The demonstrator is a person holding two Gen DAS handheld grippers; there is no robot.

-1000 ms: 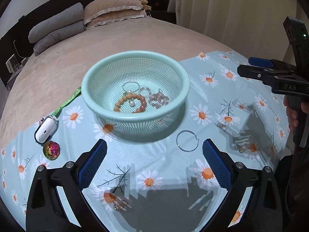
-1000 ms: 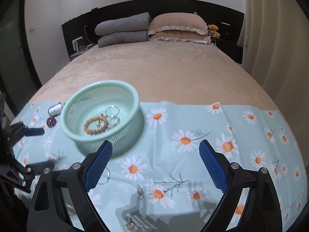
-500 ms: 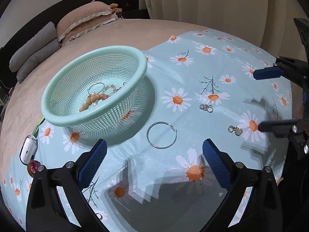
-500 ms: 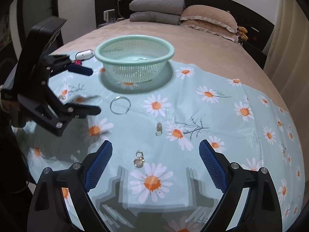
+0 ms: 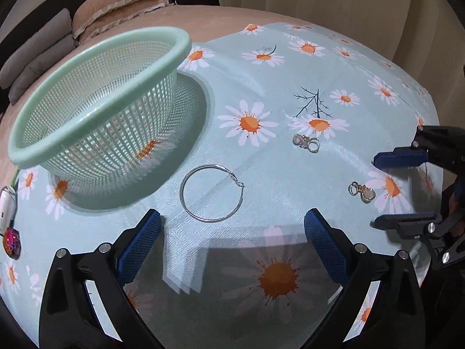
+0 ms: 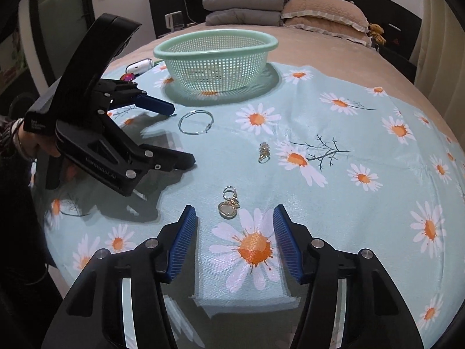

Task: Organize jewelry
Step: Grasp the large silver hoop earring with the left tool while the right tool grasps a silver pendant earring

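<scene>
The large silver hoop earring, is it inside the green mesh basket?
No, the large silver hoop earring lies on the daisy cloth beside the green mesh basket.

Bare cloth [image 6: 363, 133] right of earrings, basket [image 5: 96, 110] blocking far left, left tool [image 6: 180, 133] crowding hoop [image 6: 196, 122]

Room light comes from above and behind me — my left gripper [image 5: 231, 242] and right gripper [image 6: 234, 242] throw soft double-edged shadows onto the cloth [image 5: 276, 67] just ahead. Edges bend strongly, corners go black; the center stays sharp.
</scene>
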